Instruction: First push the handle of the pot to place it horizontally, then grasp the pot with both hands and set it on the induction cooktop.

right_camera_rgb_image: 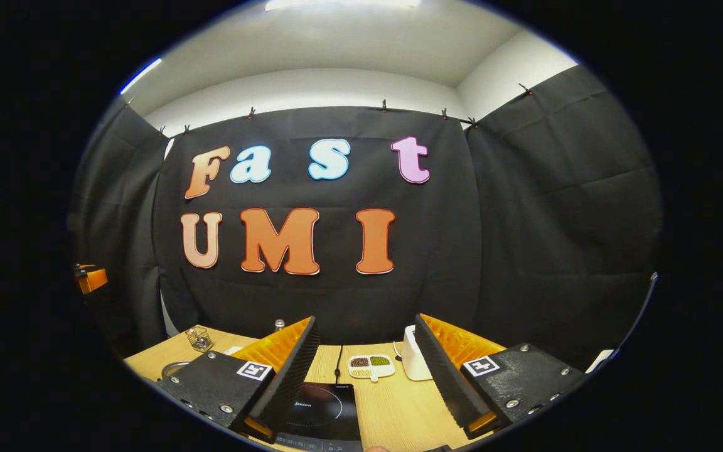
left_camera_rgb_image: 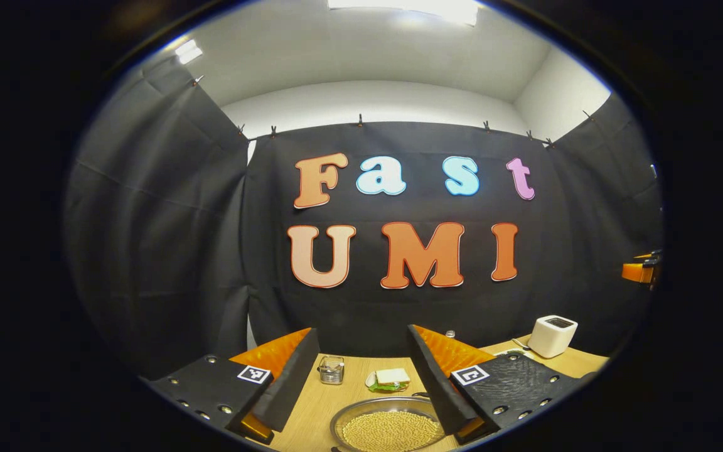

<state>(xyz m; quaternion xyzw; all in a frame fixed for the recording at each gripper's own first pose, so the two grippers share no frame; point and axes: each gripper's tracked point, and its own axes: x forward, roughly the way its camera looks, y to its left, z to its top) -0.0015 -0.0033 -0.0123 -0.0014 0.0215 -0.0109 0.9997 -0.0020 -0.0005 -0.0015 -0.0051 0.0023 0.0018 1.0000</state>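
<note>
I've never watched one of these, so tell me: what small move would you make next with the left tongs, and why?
Probably lower the left tongs toward the pot to find its handle. They hang open above the table, touching nothing; the pot, full of beans, sits just below, and the cooktop waits bare under the open right tongs.

Left claw (left_camera_rgb_image: 361,370) and right claw (right_camera_rgb_image: 364,364), both gaping, empty.
</note>
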